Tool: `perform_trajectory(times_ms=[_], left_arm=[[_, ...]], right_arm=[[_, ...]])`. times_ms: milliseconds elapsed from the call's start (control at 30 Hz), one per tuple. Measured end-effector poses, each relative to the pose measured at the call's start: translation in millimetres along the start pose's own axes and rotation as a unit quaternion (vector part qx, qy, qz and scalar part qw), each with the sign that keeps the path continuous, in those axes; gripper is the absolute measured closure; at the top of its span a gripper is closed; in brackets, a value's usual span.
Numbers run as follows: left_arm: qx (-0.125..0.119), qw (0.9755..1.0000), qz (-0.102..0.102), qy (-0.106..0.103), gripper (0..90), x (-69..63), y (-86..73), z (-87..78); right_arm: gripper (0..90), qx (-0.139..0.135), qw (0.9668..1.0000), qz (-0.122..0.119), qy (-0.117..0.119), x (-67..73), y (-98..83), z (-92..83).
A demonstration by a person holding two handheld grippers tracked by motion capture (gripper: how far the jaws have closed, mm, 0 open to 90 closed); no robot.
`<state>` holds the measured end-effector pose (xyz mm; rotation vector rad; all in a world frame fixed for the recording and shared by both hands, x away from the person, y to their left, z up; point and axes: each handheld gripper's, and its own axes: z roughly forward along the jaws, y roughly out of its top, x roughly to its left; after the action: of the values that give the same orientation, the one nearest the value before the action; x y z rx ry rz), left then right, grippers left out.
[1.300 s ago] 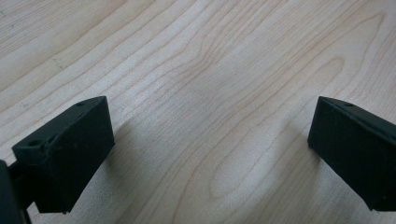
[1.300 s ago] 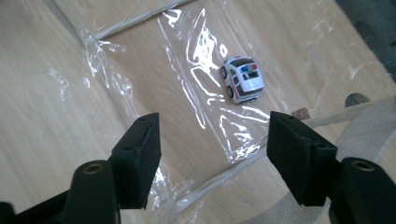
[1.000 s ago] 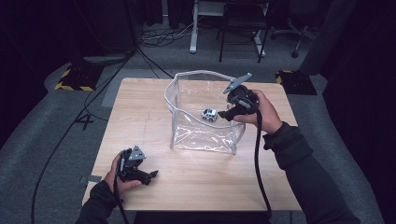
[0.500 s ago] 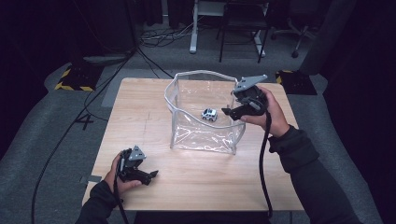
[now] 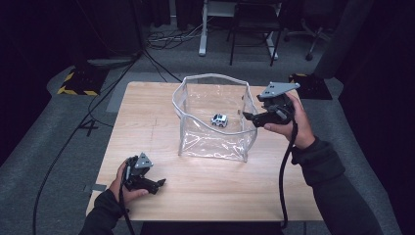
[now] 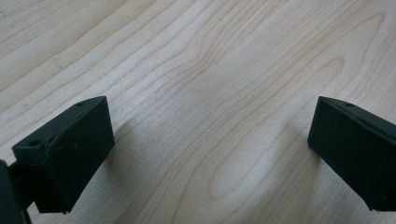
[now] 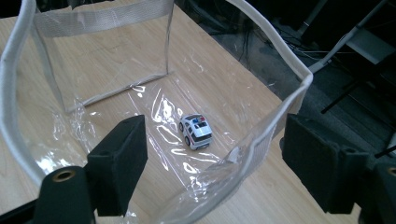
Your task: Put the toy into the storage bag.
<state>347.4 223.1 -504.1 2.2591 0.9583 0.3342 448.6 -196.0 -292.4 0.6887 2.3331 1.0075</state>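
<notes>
High view: a wooden table [image 5: 147, 127] holds a clear plastic bin [image 5: 215, 142] with a white rim, standing near the table's middle. A small white toy car [image 5: 219, 120] sits on the bin's floor, toward its far right part. The right gripper [image 5: 249, 116] hangs at the bin's right wall, at about three o'clock from the car, pointing toward nine o'clock. Its jaws have just been opening and now stand apart with nothing pressed between them. The left gripper [image 5: 159, 183] rests near the table's front left corner, at about seven o'clock from the bin and well apart from it, so the right hand is by far the nearer to the car.

Right gripper view: the bin's white rim [image 7: 275, 42] crosses between the two black jaws, the left jaw over the bin's inside and the right jaw outside it. The car [image 7: 196, 131] lies beyond and below the tips, at roughly twelve o'clock, its long axis running from eleven to five o'clock, its roof up.

Left gripper view: the left gripper [image 6: 210, 149] is released, with bare wood between its jaws.
</notes>
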Motion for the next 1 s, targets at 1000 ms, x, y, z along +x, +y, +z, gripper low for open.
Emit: perform_trajectory(times_ms=[1000], left_arm=[[0.001,1.0,-0.002,-0.002,0.6,-0.3,-0.1,0.1]], right_arm=[[23.5,-0.011,0.9997,-0.007,-0.019,-0.7,-41.8,-27.7]])
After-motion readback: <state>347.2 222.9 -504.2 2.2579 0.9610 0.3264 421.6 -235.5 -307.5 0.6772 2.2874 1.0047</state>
